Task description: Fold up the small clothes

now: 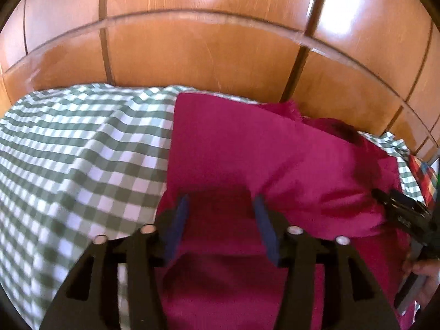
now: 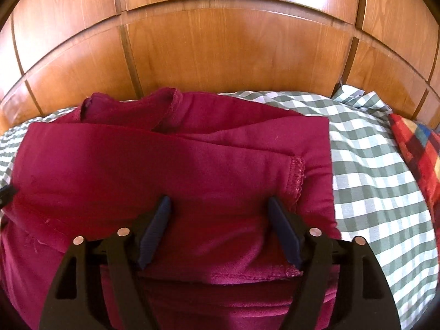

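A magenta garment [image 1: 247, 151] lies partly folded on a green-and-white checked cloth [image 1: 82, 151]. My left gripper [image 1: 221, 200] is open just above the garment's near left part, its blue pads apart. The right gripper also shows at the right edge of the left wrist view [image 1: 404, 211]. In the right wrist view the garment [image 2: 165, 165] has a sleeve folded across its body, with a stitched cuff [image 2: 295, 176] near the right side and the neckline [image 2: 170, 104] at the far edge. My right gripper [image 2: 220, 203] is open above the garment's near edge, holding nothing.
A glossy wooden panelled wall [image 2: 220, 49] rises right behind the checked cloth [image 2: 371, 178]. A multicoloured plaid fabric [image 2: 418, 148] lies at the far right, also visible in the left wrist view [image 1: 422, 173].
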The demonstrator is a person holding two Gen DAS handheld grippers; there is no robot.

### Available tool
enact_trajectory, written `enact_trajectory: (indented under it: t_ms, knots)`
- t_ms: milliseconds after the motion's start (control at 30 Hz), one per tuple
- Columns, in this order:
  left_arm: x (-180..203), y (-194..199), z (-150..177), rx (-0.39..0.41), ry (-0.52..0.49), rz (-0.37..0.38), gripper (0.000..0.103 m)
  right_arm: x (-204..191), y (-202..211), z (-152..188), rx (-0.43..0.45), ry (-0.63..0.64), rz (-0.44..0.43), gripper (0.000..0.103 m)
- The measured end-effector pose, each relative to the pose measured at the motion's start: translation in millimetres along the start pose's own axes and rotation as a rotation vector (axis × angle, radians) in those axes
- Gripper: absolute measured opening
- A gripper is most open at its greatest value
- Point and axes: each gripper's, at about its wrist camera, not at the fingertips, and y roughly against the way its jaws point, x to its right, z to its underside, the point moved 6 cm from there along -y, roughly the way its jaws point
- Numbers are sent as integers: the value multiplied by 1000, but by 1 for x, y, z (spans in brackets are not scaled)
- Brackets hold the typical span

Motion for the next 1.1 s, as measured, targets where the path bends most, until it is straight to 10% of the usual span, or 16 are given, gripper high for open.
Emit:
enact_trajectory:
  t_ms: [400, 1100]
  knots:
    - [-12, 94, 46, 92, -7, 17, 67, 5, 62, 49, -58, -49, -18, 92]
    - [-54, 134, 138, 19, -33, -51, 72, 34, 135, 158, -135, -111, -27, 92]
